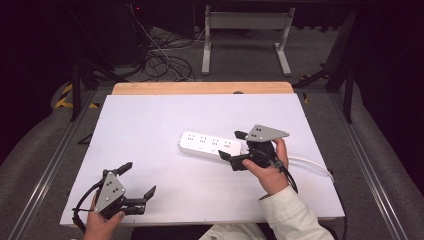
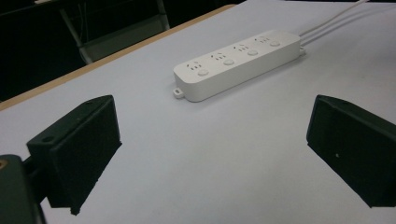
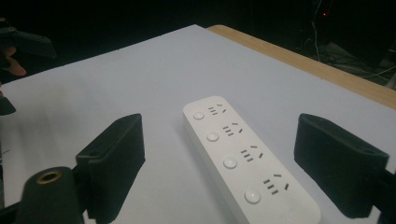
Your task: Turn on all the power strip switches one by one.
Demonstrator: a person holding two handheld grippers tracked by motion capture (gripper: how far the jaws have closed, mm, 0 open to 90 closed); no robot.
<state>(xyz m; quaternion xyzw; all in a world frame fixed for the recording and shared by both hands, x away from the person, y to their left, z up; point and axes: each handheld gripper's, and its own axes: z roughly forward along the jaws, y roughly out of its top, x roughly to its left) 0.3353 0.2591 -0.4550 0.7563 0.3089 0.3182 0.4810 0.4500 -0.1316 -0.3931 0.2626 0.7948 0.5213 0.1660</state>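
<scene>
**High view: power strip at centre, both grippers spread**

High view puts the white power strip (image 1: 212, 145) just right of the frame's centre on the white table top (image 1: 150, 125), its right end hidden behind the right gripper (image 1: 233, 146). That gripper's jaws are spread, one on each side of the strip's end; whether they touch it cannot be told. The white cable (image 1: 312, 164) runs out lower right and is cut off by the hand (image 1: 270, 172) and sleeve (image 1: 295, 215).

Right gripper view shows the strip (image 3: 243, 158) between the parted jaws, four sockets each with a round button; its near end leaves the bottom of the frame.

The left gripper (image 1: 138, 181) sits in the lower left of the high view, jaws wide apart, close to the table's near edge, well apart from the strip. Its hand (image 1: 102, 225) is cut by the bottom edge.

Left gripper view has the strip (image 2: 238, 63) in the upper middle, with bare table between it and the jaws. A wooden edge strip (image 1: 202, 88) borders the far side; the room beyond is too dark to make out.
</scene>
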